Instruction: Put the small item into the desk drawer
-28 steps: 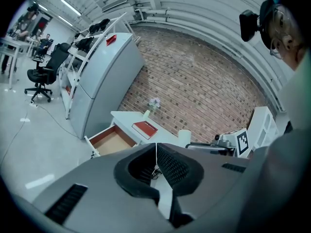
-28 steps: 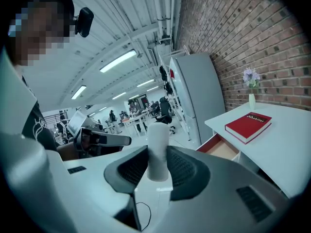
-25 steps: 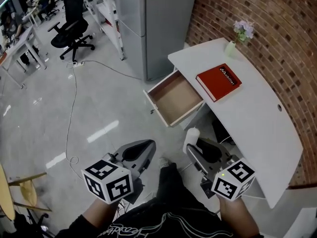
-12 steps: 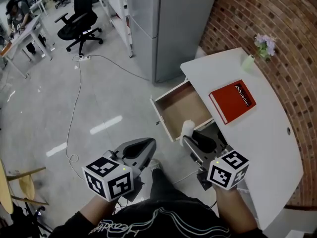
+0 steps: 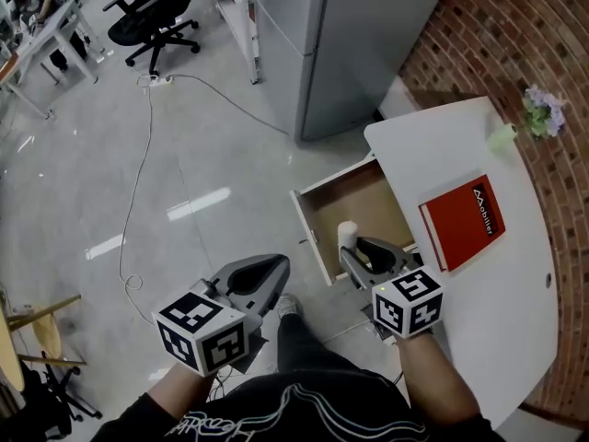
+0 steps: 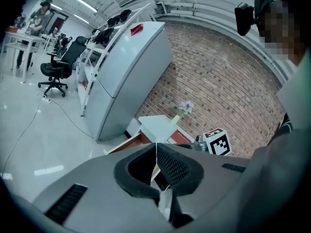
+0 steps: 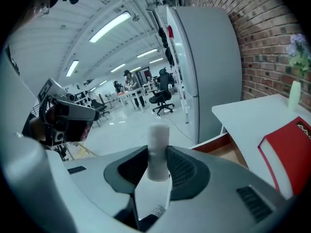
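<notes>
My right gripper (image 5: 352, 250) is shut on a small white cylinder (image 5: 347, 236), which stands upright between the pads (image 7: 158, 152). It hovers over the near front corner of the open wooden desk drawer (image 5: 324, 217), whose inside shows bare. The drawer juts from the white desk (image 5: 465, 159) toward the floor. My left gripper (image 5: 265, 267) hangs lower left over the grey floor, its jaws closed with nothing between them (image 6: 156, 166).
A red book (image 5: 461, 222) lies on the desk, and a pale green vase with purple flowers (image 5: 538, 113) stands at its far end by the brick wall. A grey cabinet (image 5: 363, 35) stands behind the drawer. A cable (image 5: 138, 182) runs across the floor; office chairs farther off.
The right gripper with the white cylinder has moved forward from short of the drawer front to over the drawer's near corner. The view has shifted left. The left gripper has stayed put.
</notes>
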`<state>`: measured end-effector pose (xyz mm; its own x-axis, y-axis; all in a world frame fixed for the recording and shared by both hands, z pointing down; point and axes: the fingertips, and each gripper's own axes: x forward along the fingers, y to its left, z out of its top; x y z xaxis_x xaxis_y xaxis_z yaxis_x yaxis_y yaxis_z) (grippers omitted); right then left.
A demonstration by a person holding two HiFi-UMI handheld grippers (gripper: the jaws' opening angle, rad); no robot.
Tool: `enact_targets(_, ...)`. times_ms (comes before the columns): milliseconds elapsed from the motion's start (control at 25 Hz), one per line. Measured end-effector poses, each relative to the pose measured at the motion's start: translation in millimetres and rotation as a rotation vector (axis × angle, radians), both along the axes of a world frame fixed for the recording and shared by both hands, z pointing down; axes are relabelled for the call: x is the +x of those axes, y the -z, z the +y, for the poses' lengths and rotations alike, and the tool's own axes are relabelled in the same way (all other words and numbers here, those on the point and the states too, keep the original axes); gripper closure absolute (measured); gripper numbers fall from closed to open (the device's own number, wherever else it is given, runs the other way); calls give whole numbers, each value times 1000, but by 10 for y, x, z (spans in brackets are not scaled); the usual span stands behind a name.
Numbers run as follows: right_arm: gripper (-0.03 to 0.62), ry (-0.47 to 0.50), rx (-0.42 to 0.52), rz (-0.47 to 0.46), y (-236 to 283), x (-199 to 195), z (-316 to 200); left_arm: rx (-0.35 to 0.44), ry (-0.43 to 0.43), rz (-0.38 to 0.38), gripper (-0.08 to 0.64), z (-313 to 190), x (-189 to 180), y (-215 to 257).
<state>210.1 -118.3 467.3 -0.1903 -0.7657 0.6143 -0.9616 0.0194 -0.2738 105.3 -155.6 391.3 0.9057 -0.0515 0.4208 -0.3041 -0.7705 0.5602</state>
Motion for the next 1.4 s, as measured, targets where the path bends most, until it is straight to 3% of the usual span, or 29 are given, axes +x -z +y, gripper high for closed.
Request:
enact_targets(560, 462, -1, -292, 33, -1765, 599, -747, -106, 77, -93, 538, -823, 169, -859)
enact_targets(880, 462, 13, -479, -6, -2794, 677, -773, -266, 123, -121, 538, -945, 117, -1452)
enact_targets(1200, 462, 57, -612, -28, -3491, 727, -741, -338, 184, -200, 538, -979, -71, -2018)
enact_targets(1400, 462, 82, -645, -30, -3794, 762, -739, -358, 197, -226, 538, -991, -135, -2247)
